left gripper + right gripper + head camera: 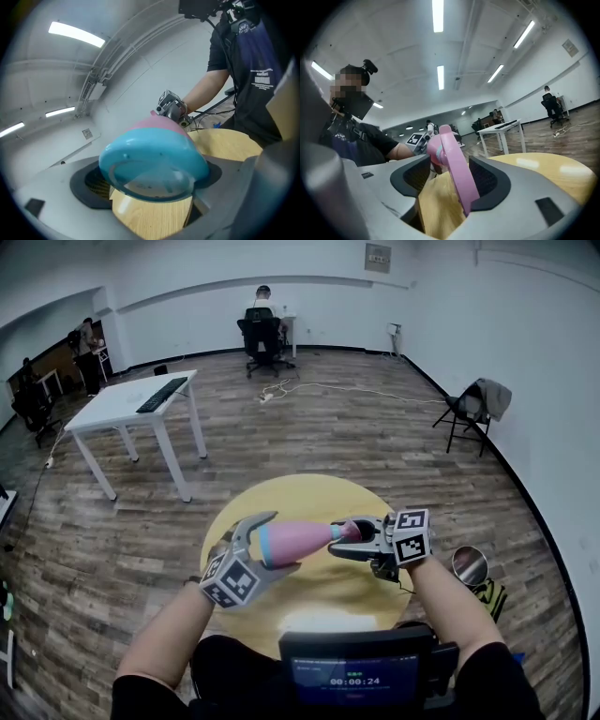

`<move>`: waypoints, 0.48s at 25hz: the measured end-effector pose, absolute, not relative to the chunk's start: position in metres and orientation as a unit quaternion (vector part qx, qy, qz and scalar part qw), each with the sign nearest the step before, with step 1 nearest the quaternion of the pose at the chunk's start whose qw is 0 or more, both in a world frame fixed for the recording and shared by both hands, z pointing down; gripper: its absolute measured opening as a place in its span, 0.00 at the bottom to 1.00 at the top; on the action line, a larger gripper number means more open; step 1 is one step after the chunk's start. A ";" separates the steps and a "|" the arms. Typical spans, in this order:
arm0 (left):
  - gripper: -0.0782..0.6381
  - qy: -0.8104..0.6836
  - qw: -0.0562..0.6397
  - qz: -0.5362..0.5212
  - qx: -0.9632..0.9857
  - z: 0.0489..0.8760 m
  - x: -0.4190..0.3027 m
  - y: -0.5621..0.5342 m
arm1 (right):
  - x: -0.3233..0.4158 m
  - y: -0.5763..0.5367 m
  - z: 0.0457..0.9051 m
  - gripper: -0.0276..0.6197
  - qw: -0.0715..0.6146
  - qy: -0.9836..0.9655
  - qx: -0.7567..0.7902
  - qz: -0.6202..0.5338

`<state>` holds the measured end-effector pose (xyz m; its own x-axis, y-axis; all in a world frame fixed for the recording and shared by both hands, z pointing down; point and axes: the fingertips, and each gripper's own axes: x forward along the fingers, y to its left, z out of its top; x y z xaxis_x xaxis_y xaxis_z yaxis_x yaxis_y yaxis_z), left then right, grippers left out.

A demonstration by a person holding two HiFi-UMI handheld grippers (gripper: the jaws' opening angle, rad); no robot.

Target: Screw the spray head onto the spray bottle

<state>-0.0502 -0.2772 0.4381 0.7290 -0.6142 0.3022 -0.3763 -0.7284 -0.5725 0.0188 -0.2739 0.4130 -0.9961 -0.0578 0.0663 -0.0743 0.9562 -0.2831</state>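
Note:
I hold a pink spray bottle (295,542) with a blue base on its side above the round yellow table (309,493). My left gripper (277,542) is shut on its base end; the blue bottom (154,154) fills the space between that gripper's pads (89,183). The pink spray head (352,531) sits at the bottle's neck, between the jaws of my right gripper (342,538). In the right gripper view the spray head's trigger (452,164) lies against the right-hand pad (490,180). A gap shows at the other pad, so the jaws stand open.
A white table (127,404) with a keyboard (161,395) stands at the far left. A folding chair (469,413) is by the right wall, and a cable (319,385) lies on the floor. A person sits at the back (262,320). A screen (361,676) hangs at my chest.

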 end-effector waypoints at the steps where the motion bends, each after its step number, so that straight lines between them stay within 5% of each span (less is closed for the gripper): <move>1: 0.83 0.270 0.245 -0.239 -0.900 0.438 -0.049 -0.276 | 0.015 -0.267 0.412 0.42 0.032 -0.991 0.021 0.129; 3: 0.83 0.241 0.200 -0.220 -0.924 0.440 -0.044 -0.271 | 0.014 -0.256 0.405 0.29 0.020 -0.996 0.003 0.091; 8: 0.83 0.147 -0.030 -0.198 -0.969 0.457 -0.043 -0.259 | 0.010 -0.245 0.418 0.18 0.089 -0.996 0.016 -0.021; 12: 0.82 0.160 -0.032 -0.209 -0.964 0.460 -0.044 -0.258 | 0.009 -0.251 0.428 0.19 0.095 -0.994 0.031 0.034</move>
